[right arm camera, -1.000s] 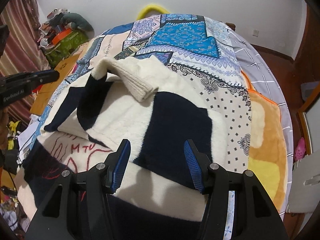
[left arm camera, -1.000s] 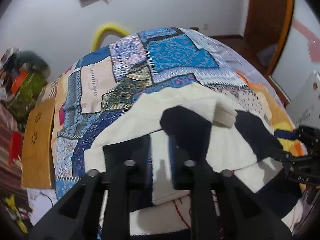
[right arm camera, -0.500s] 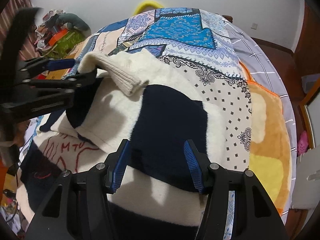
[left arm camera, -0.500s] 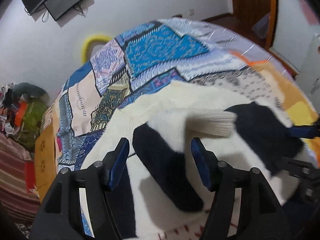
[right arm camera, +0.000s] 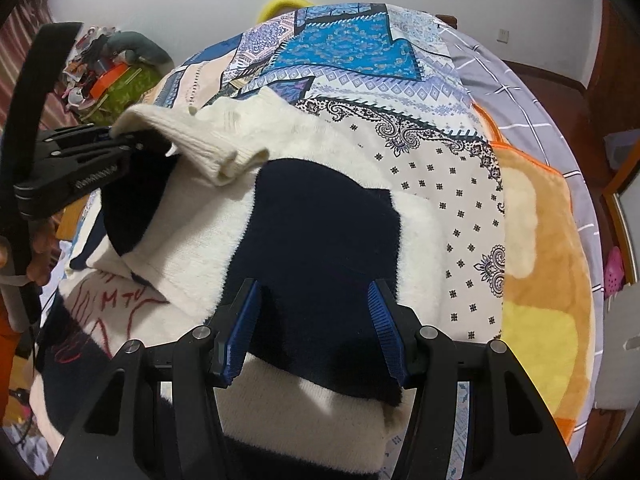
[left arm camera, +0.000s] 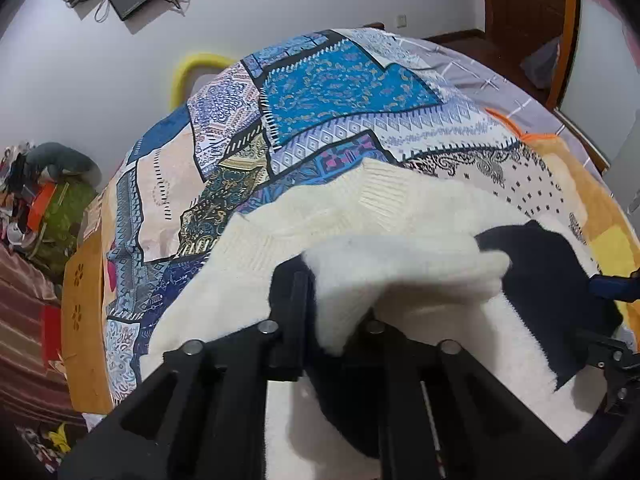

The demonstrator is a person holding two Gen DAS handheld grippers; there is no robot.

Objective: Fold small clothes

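A cream and navy fuzzy sweater (right arm camera: 320,240) with red stitched lettering lies on the patchwork bedspread (right arm camera: 344,44). My left gripper (left arm camera: 336,312) is shut on the sweater's cream sleeve (left arm camera: 400,276) and holds it lifted over the body of the sweater. In the right wrist view the left gripper (right arm camera: 120,140) pinches the ribbed cuff (right arm camera: 200,148) at the left. My right gripper (right arm camera: 312,332) is open, its blue pads either side of a navy patch, low over the sweater near its right edge.
An orange and yellow fleece blanket (right arm camera: 540,260) lies right of the sweater. A grey checked sheet (right arm camera: 520,92) covers the bed's far right. A cluttered pile with a green bag (right arm camera: 120,80) sits left of the bed. A wooden door (left arm camera: 520,8) stands at the far right.
My left gripper was open half a second ago; it has closed on the cream sleeve and lifted its cuff. My right gripper has stayed open in the same place.
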